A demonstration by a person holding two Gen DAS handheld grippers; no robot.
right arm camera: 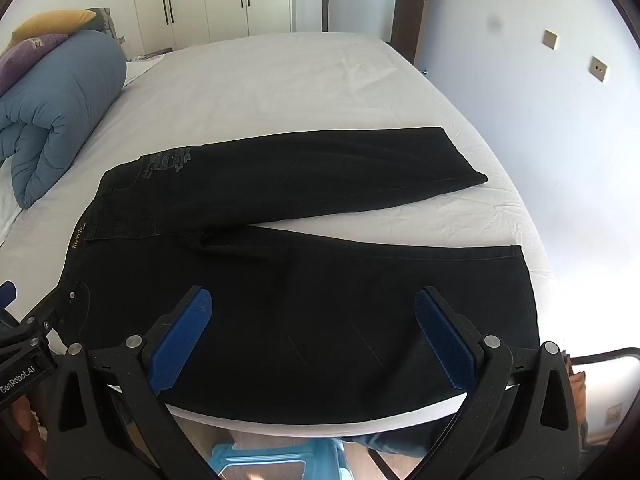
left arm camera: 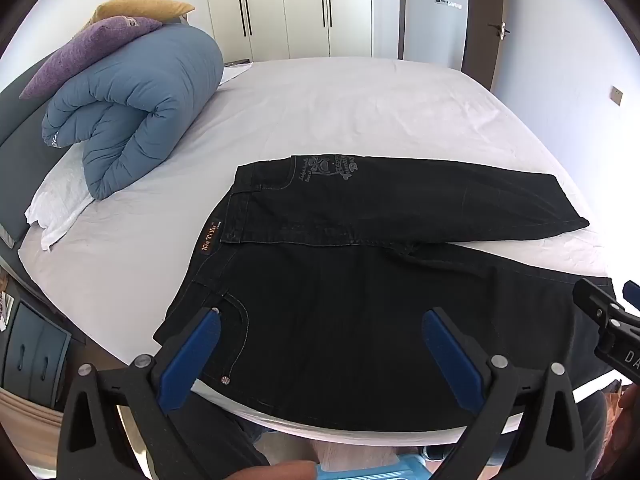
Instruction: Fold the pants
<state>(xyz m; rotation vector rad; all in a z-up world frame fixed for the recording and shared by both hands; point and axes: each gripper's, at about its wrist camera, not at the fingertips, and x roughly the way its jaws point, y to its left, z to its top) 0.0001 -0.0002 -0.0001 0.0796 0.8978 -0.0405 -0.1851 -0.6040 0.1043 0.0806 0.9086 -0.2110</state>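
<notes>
Black pants (left arm camera: pixel 360 280) lie flat on the bed (left arm camera: pixel 320 100), legs splayed; left gripper (left arm camera: pixel 320 344) and right gripper (right arm camera: pixel 312 328) hover wide open, empty. Heavy, limp denim: best pinched at waistband and hem

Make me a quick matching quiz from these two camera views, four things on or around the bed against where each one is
Things:
1. pants
2. blue duvet
3. purple pillow
4. wardrobe

Places:
A. rolled up at the bed's left side
B. against the far wall, beyond the bed
C. spread flat on the near half of the bed
D. on top of the duvet

Pairs: 1-C, 2-A, 3-D, 4-B
</notes>
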